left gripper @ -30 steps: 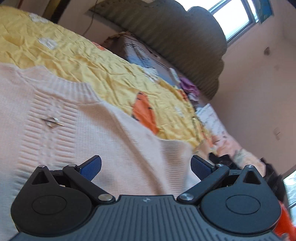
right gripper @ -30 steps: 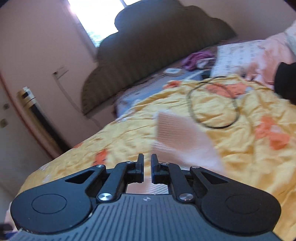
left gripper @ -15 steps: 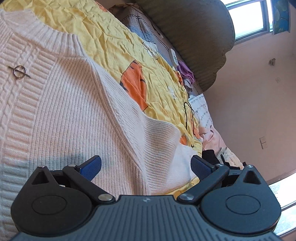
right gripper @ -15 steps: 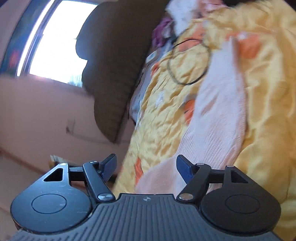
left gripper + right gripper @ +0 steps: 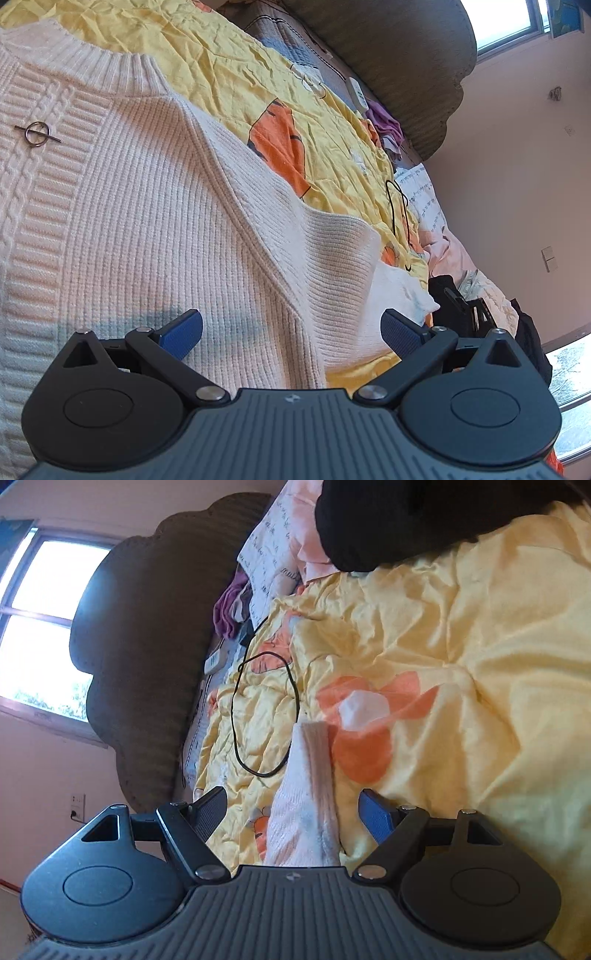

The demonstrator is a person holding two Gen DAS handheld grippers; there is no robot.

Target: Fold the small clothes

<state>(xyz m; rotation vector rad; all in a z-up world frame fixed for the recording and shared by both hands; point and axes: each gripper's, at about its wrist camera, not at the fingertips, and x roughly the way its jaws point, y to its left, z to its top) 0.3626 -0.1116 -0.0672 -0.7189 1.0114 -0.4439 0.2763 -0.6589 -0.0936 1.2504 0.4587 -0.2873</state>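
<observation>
A cream ribbed knit sweater (image 5: 140,206) with a metal ring brooch (image 5: 37,133) lies flat on the yellow bedspread (image 5: 229,70). My left gripper (image 5: 291,328) hovers just over its right shoulder and sleeve, open, nothing between the blue pads. In the right wrist view the sweater's sleeve (image 5: 308,797) runs between the fingers of my right gripper (image 5: 293,810). Its jaws are opening and the pads stand clear of the sleeve on both sides.
A black cable loop (image 5: 258,716) lies on the bedspread beyond the sleeve. Dark clothing (image 5: 406,520) and a pink patterned pillow (image 5: 284,539) sit at the far side. A brown headboard (image 5: 147,635) and a window (image 5: 33,627) stand behind.
My right gripper went from shut on the pink sleeve to open, rolling strongly and dropping toward the bed; the sleeve now lies loose. The left gripper sank closer to the sweater, then held still.
</observation>
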